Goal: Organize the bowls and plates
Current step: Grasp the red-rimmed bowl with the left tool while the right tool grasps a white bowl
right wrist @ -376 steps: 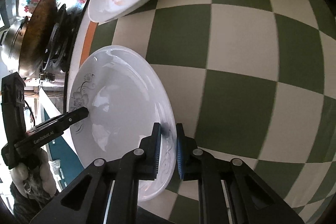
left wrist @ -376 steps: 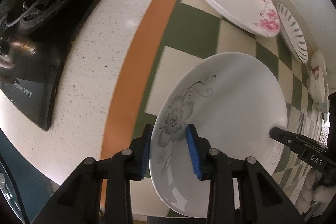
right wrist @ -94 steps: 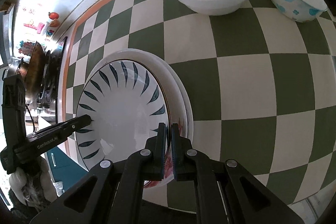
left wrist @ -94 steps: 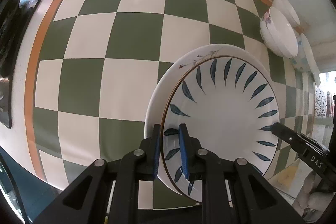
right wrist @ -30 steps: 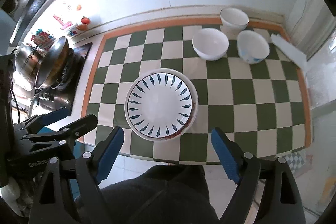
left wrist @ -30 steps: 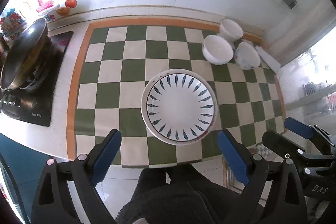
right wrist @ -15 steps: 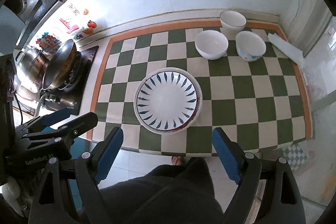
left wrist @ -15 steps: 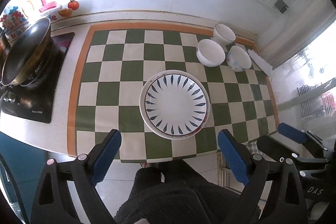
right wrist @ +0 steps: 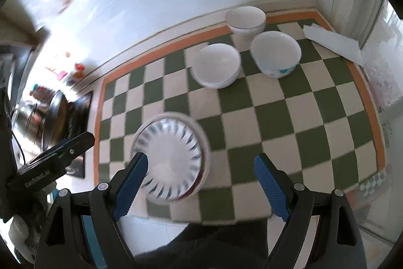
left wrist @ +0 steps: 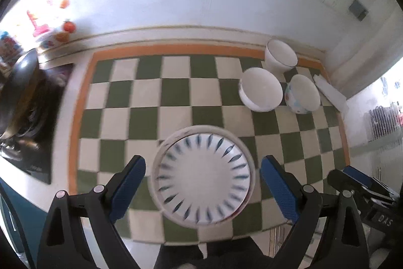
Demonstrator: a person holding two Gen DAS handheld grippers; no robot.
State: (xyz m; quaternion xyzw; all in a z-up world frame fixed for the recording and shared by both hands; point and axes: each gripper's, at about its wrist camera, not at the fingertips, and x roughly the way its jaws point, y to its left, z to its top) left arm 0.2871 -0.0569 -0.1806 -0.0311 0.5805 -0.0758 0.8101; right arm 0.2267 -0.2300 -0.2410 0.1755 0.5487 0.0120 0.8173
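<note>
So the plates are sitting as one stack (left wrist: 202,177) near the front edge of the bench (left wrist: 173,95), the leaf-patterned plate (right wrist: 169,160) lying on top with the rim of a larger plate showing around it; how many lie beneath is not clear from here. Both pairs of tongs are hanging well above the bench and gripping nothing: the left tongs (left wrist: 202,189) are standing wide apart with the stack showing between their blue pads, and the right tongs (right wrist: 200,184) are gaping just as wide, well clear of everything.

The plate half of the job is looking finished, as far as I can judge. The bowls are what is remaining. Three of them are resting at the far right corner, each on its own: a plain white bowl (left wrist: 260,90) nearest the middle of the bench, a bowl with blue and orange dots (left wrist: 302,93) just beside it, and a taller white bowl with a thin dark rim line (left wrist: 280,58) behind them, by the orange border. None is sitting inside another, so nesting them is likely the step now coming up.

A folded white cloth or paper (right wrist: 332,43) is lying against the right wall, and a wok (right wrist: 54,115) is sitting on the stove off to the left. Both views are slightly blurred.
</note>
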